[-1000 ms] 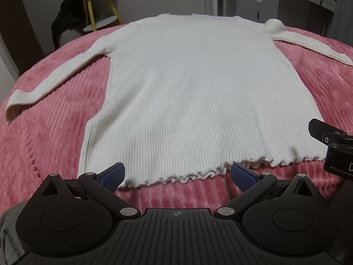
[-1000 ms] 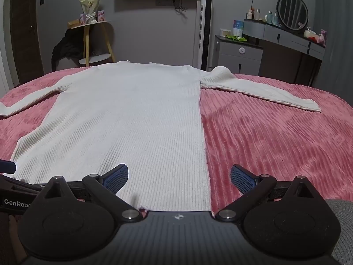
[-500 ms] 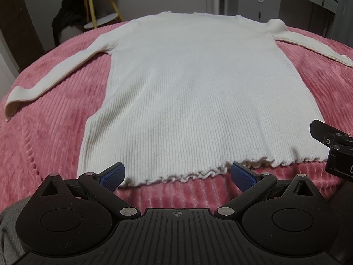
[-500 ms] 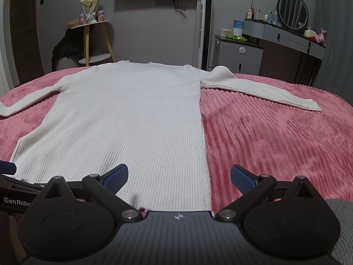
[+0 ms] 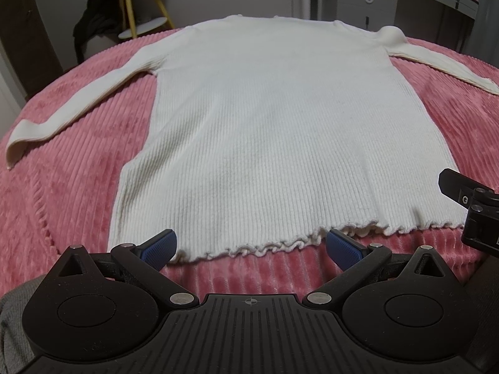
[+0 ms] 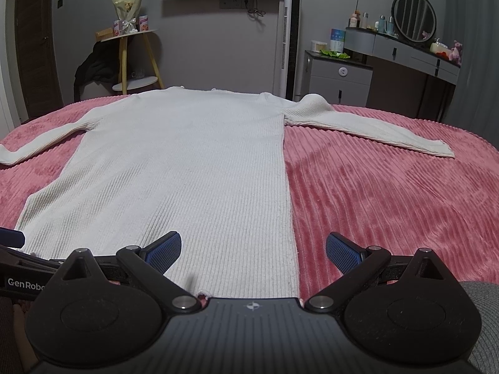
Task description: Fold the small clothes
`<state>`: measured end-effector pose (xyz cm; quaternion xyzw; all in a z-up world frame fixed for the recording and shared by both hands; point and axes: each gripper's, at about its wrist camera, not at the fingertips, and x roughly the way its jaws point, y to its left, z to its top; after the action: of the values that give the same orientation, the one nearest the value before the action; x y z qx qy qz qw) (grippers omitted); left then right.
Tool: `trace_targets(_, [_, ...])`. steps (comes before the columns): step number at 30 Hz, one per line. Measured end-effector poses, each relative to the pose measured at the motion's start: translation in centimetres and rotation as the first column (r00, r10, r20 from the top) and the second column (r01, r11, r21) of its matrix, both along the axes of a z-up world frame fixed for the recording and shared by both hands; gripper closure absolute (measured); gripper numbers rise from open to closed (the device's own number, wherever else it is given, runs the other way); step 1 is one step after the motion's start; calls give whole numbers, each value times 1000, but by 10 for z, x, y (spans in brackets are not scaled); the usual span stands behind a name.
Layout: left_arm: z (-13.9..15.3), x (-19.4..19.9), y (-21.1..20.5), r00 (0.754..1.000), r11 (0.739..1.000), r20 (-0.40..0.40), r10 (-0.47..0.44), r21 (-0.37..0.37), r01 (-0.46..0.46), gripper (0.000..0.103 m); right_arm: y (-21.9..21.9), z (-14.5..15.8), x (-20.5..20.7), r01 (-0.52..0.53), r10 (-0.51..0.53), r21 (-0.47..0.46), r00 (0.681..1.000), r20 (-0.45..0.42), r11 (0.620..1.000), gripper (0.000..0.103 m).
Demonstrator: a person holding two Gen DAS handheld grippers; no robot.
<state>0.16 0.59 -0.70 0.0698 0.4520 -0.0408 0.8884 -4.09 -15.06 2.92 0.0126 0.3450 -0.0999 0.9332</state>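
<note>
A cream ribbed long-sleeved sweater [image 5: 280, 124] lies flat on a pink corduroy bedspread [image 5: 78, 171], hem toward me and both sleeves spread out sideways. My left gripper [image 5: 251, 244] is open just above the frilled hem, left of its middle, with nothing between its blue pads. In the right wrist view the same sweater [image 6: 187, 162] fills the left half. My right gripper [image 6: 253, 246] is open over the hem's right corner, one pad above the knit and the other above the bedspread. The right gripper's black body [image 5: 467, 199] shows at the left view's right edge.
Beyond the bed stand a yellow-legged side table [image 6: 134, 59] with a bouquet, a dark garment on a chair [image 6: 93, 68], a white tower fan [image 6: 291, 40], a grey nightstand [image 6: 340, 74] and a dresser with a round mirror [image 6: 413, 15]. Bare bedspread [image 6: 389, 202] stretches to the right.
The left wrist view has crept slightly forward and up over the hem. The right gripper has held still. Both stay open.
</note>
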Motion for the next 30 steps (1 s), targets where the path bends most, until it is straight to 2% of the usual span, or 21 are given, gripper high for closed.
trace_targets(30, [-2, 0, 2, 1000, 1000, -8, 3, -7, -3, 0, 2, 1, 0, -1, 1, 8, 1000, 7, 1000, 4])
